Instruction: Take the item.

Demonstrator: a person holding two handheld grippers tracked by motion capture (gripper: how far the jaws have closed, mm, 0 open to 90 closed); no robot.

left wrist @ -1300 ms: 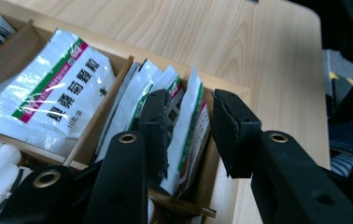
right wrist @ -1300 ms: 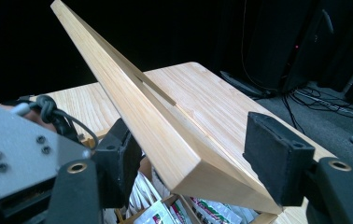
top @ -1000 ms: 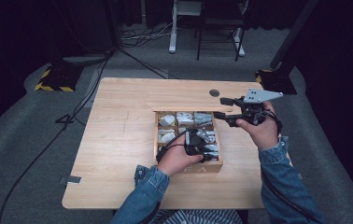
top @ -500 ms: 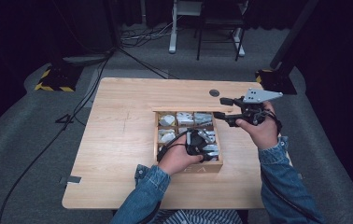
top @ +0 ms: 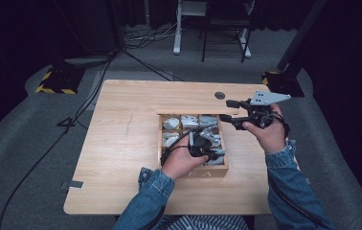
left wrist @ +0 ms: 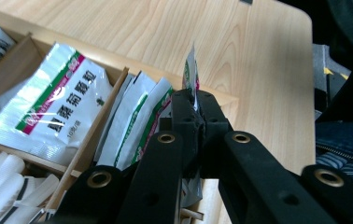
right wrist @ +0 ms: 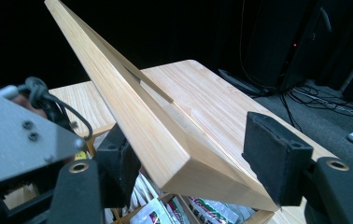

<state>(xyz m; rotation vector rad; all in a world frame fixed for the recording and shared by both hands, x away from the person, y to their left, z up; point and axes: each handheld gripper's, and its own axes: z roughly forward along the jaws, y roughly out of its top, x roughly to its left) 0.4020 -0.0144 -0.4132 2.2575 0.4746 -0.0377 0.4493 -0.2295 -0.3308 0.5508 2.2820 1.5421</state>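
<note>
Wooden table (top: pixel 121 143) centre frame: left gripper (left wrist: pixel 195 100), jaws just closing, pinches light, floppy, slippery sachet (left wrist: pixel 191 70) by its top edge, while right gripper (right wrist: pixel 188 163) stands apart around stiff lid (right wrist: pixel 132 116)

One overhead, two close gripper-mounted views

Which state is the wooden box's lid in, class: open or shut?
Open. The lid slants upward between the right gripper's jaws, baring sachets in the box.

Light wooden table (top: pixel 121 158) bearing a compartmented wooden box (top: pixel 193 171) of sachets
</note>
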